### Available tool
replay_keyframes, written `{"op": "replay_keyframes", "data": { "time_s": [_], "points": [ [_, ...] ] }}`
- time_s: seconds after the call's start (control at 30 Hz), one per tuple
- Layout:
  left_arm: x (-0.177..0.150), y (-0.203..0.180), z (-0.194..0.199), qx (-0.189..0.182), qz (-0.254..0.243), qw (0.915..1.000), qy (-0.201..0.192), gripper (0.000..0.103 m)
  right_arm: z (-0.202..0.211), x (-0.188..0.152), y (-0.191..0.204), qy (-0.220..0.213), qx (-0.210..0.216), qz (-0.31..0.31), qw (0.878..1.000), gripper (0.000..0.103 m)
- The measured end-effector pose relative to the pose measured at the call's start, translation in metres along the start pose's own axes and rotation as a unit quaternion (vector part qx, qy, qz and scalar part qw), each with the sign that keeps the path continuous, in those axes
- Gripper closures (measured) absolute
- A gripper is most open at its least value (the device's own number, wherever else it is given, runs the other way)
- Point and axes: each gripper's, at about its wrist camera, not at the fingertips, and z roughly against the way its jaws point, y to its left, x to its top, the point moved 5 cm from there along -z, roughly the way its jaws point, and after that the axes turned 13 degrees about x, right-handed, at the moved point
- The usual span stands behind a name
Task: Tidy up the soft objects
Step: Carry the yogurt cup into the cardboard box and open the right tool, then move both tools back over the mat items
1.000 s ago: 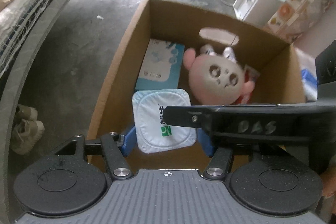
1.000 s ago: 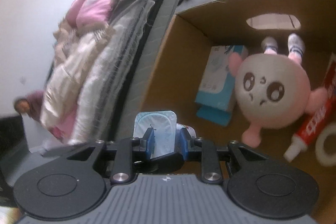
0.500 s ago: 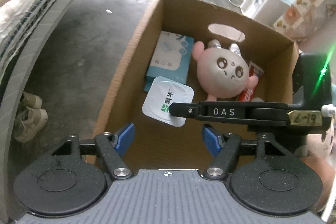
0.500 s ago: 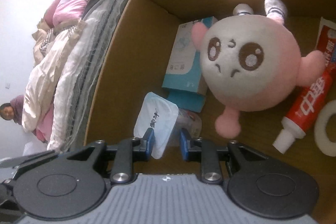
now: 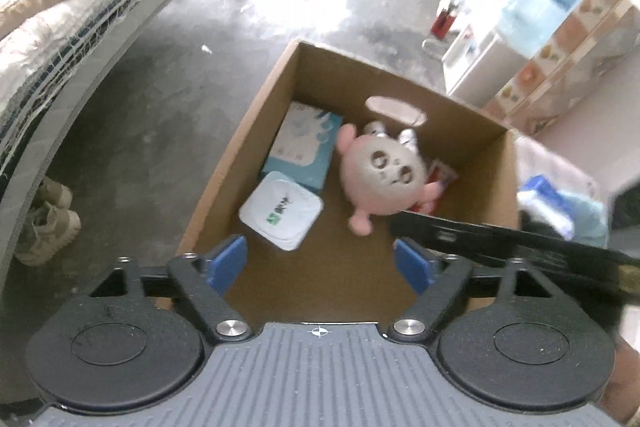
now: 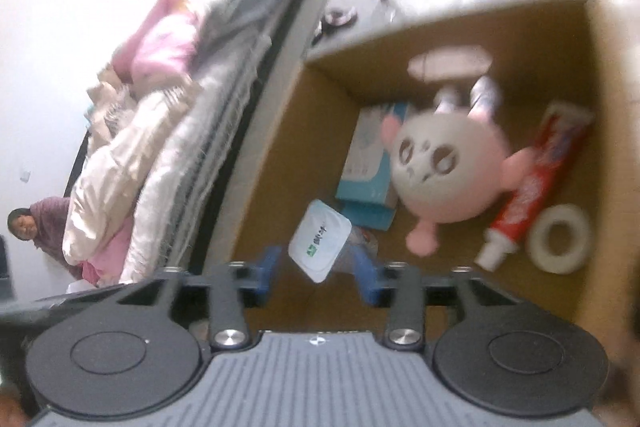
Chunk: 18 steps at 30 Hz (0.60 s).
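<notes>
A white square cup with a foil lid point(image 5: 282, 211) lies on the floor of the cardboard box point(image 5: 224, 187), beside a blue tissue pack point(image 5: 300, 151) and a round pink plush point(image 5: 380, 179). My left gripper point(image 5: 320, 263) hangs above the box's near side, jaws opening wide with nothing between them. In the right wrist view the cup point(image 6: 320, 241) shows in the gap of my right gripper point(image 6: 316, 277). Its jaws are opening and neither pad touches the cup. The plush point(image 6: 444, 167) lies further right in the box point(image 6: 272, 167).
A red toothpaste tube point(image 6: 536, 183) and a white tape roll point(image 6: 558, 241) lie in the box's right part. A bed with bedding point(image 5: 60, 27) runs along the left, shoes point(image 5: 44, 223) under it. A person point(image 6: 36, 227) sits far left. Blue-white packs point(image 5: 560, 203) lie right of the box.
The right gripper has let go of the white cup, which now rests on the box floor. Both grippers have pulled up and back, and the left jaws have spread wider.
</notes>
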Motion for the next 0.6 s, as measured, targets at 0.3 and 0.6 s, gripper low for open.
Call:
{"op": "replay_keyframes", "data": {
  "time_s": [0.3, 0.6],
  "points": [
    [-0.041, -0.006, 0.045, 0.041, 0.001, 0.9989, 0.023, 0.010, 0.122, -0.047, 0.019, -0.065, 0.041, 0.002, 0.997, 0.024],
    [-0.075, -0.071, 0.096, 0.013, 0.013, 0.9988, 0.046, 0.002, 0.257, -0.103, -0.022, -0.033, -0.021, -0.013, 0.999, 0.024]
  ]
}}
